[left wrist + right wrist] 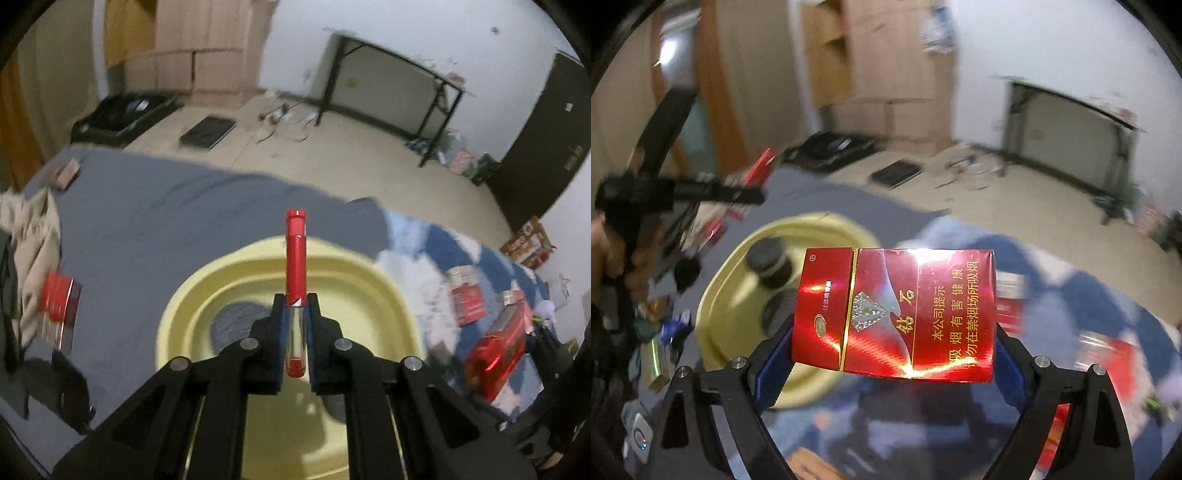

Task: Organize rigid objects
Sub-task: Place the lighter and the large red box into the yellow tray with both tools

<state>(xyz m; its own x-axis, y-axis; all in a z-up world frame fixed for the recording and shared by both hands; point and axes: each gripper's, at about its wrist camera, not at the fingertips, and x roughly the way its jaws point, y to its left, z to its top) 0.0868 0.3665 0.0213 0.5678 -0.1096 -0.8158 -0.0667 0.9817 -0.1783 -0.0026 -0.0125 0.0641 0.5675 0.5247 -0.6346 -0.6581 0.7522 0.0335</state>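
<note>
With two dark round items already in the yellow basin (720, 325), the left gripper (295, 314) clamps a red-capped tube (295, 258) above it, the right gripper (894, 343) grips a red box (894, 314) at the basin's 3 o'clock, and red packs (469, 299) remain outside.

The yellow basin (388, 295) is partly hidden behind the left gripper's arms and cut off at the bottom edge in the left wrist view. In the right wrist view the red cigarette pack (894, 314) covers part of the basin and one dark round object (777, 310) in it. The items scattered on the bedding there are too blurred to identify.
</note>
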